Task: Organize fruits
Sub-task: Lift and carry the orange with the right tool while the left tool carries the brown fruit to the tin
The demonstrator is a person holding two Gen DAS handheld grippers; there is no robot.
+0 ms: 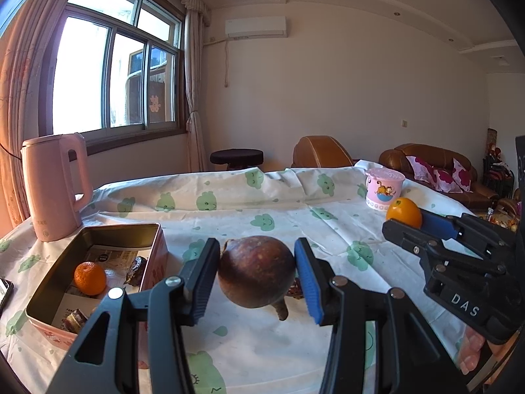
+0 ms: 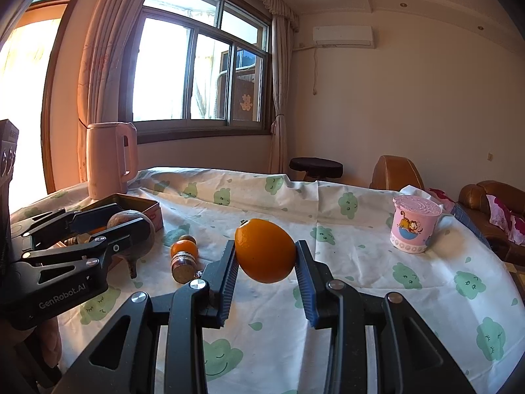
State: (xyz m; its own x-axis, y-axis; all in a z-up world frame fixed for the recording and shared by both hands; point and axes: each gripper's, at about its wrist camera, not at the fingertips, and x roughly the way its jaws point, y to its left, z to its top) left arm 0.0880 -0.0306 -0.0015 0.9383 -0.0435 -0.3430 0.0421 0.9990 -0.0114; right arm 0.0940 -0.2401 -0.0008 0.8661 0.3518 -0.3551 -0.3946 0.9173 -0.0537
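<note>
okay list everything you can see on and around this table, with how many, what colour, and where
Brown round fruit: one, dark brown, held off the cloth.
Orange: one, orange, held above mid-table.
Mandarin: one, orange, inside the tin.
Small orange fruit: one, orange, on the cloth beside a small jar.
Tin box: one, pink, open, left side.
Kettle: one, pink, far left corner.
Lidded cup: one, pink, far right.
Tablecloth: one, white with green prints.
Stool: one, dark, behind the table.
Left gripper: jaws on the brown fruit.
Right gripper: jaws on the orange.
</note>
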